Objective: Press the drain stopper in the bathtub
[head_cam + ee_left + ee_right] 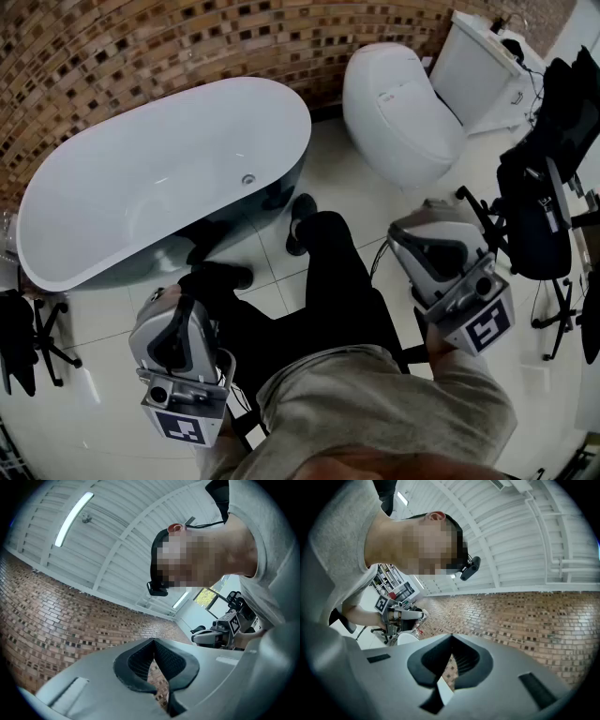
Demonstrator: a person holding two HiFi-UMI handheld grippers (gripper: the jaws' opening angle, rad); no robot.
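A white oval bathtub [84, 169] stands at the upper left of the head view, with the small round drain stopper [248, 179] in its floor near the right end. Both grippers are held close to the person's body, far from the tub and tilted upward. The left gripper [176, 345] [153, 641] has its jaws shut with nothing between them. On the other side the right gripper [441, 255] [451, 637] is likewise shut and empty. Both gripper views look up at the ceiling and brick wall, so neither shows the tub or the stopper.
A white toilet [403, 103] stands right of the tub against the brick mosaic wall [141, 47]. The person's black-trousered legs and shoes [302, 220] stand beside the tub. Black chairs and stands [544, 206] crowd the right edge; a dark stand [28, 337] is at the left.
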